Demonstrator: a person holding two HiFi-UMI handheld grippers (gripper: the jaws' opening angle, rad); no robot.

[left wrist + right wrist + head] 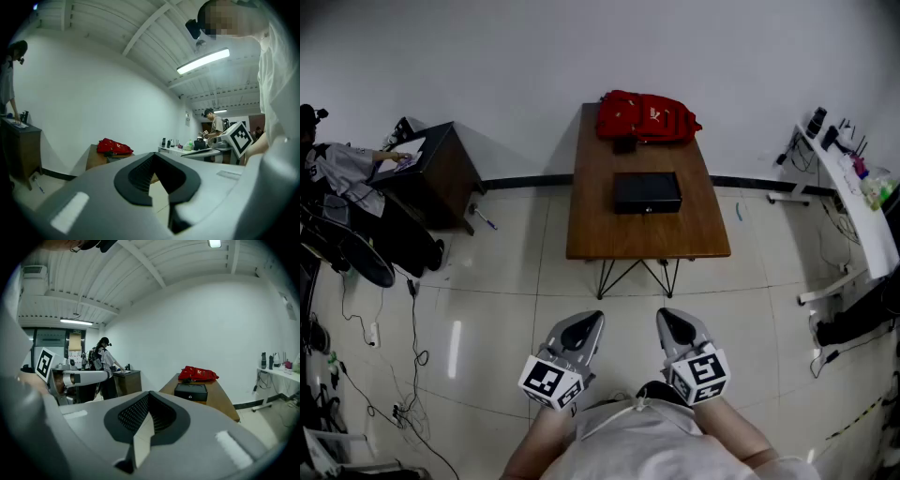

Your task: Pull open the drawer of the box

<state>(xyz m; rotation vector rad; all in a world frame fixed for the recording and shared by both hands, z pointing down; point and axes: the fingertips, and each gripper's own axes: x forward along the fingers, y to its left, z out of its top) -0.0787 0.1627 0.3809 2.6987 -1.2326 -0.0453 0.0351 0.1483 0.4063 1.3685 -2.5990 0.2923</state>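
- Two grippers hung low and close to the person's body, the left gripper and the right gripper side by side over the floor, well short of the counter.
- Both sets of fingers were closed together at the tips, and each gripper's own view showed nothing between them.
- One black box sat about the middle of the counter, well apart from its near edge, with a red bag behind it at the far edge.
- The box's long axis ran across the counter. Its drawer front faced the person, so the pull would likely come straight back toward them.
- The box lay straight ahead of and well beyond the fingers, more in line with the right gripper, which looked slightly better placed to reach it.
- No contact had been made, and the drawer appeared shut.
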